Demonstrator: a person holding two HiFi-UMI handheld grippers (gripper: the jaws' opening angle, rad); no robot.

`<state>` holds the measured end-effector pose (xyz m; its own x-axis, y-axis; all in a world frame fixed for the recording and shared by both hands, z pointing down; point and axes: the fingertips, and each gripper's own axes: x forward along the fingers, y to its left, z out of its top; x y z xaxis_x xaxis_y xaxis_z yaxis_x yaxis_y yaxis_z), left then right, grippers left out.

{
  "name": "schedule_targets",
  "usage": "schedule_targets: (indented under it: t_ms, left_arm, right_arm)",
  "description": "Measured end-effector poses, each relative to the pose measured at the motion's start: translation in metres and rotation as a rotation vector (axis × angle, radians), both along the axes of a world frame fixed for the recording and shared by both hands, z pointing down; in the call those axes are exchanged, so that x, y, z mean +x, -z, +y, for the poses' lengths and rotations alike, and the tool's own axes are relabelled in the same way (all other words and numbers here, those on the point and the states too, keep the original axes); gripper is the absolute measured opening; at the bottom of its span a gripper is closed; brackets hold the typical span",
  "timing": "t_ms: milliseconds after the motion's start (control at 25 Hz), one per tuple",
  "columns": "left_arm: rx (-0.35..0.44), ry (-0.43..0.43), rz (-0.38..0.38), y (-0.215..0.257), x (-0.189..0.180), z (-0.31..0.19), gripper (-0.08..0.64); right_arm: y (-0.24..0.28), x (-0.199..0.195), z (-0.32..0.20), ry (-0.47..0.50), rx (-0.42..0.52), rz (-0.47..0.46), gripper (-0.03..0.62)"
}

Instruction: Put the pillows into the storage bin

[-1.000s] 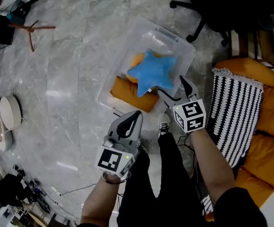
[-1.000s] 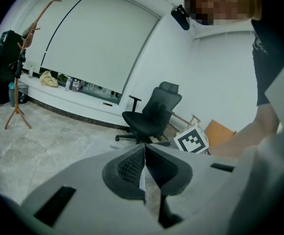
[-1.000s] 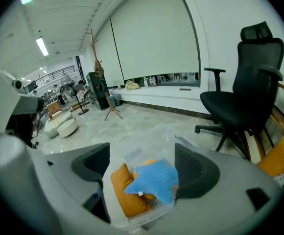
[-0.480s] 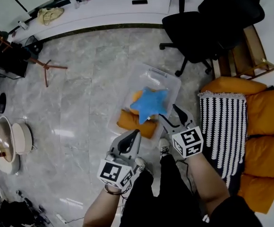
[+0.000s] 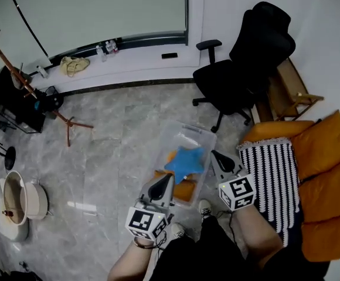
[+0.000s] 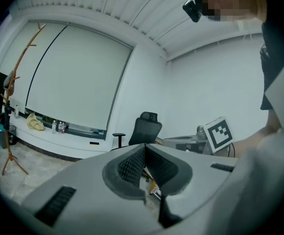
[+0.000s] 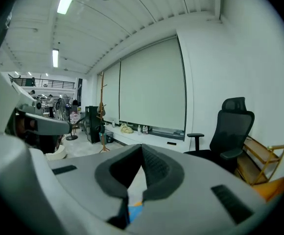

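The blue star pillow (image 5: 186, 160) and the orange pillow (image 5: 183, 190) lie in the storage bin (image 5: 190, 134), the orange one bulging over its near edge. The left gripper (image 5: 165, 179) is pinched closed and empty. The right gripper (image 5: 216, 155) has just closed its jaws on nothing. Both hang clear, so the packing looks done.

Legible text, brands, numbers: none. Printed signs: black-and-white square marker (image 5: 142, 220) on left claw (image 5: 169, 177), another (image 5: 238, 191) on right claw (image 5: 214, 153); patterns only, no letters.

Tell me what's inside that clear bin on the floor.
A blue star pillow lies on an orange pillow in the bin. The star covers part of the orange one; anything beneath them is hidden.
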<state>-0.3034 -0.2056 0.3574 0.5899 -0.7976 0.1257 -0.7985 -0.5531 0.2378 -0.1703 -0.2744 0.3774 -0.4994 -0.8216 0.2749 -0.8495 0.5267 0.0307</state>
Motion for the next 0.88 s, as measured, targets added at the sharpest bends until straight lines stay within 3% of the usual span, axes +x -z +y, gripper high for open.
schedule_targets:
  t_ms: [280,440,640,880]
  left_arm:
    - [0.031,-0.137,0.028,0.021,0.031,0.025,0.006]
    - [0.039,-0.233,0.032,0.027,0.07,0.045,0.006]
    - [0.03,-0.316,0.028,0.024,0.106,0.074,0.006]
    - [0.024,-0.355,0.018,0.017,0.15,0.119,0.006]
  right_arm:
    - [0.048,0.039,0.056,-0.13,0.085,0.048,0.003]
    - [0.053,0.091,0.101,-0.231,0.082,0.084,0.003]
    - [0.044,0.145,0.15,-0.362,0.049,0.043,0.003]
    - [0.035,0.188,0.199,-0.387,0.038,0.055,0.003]
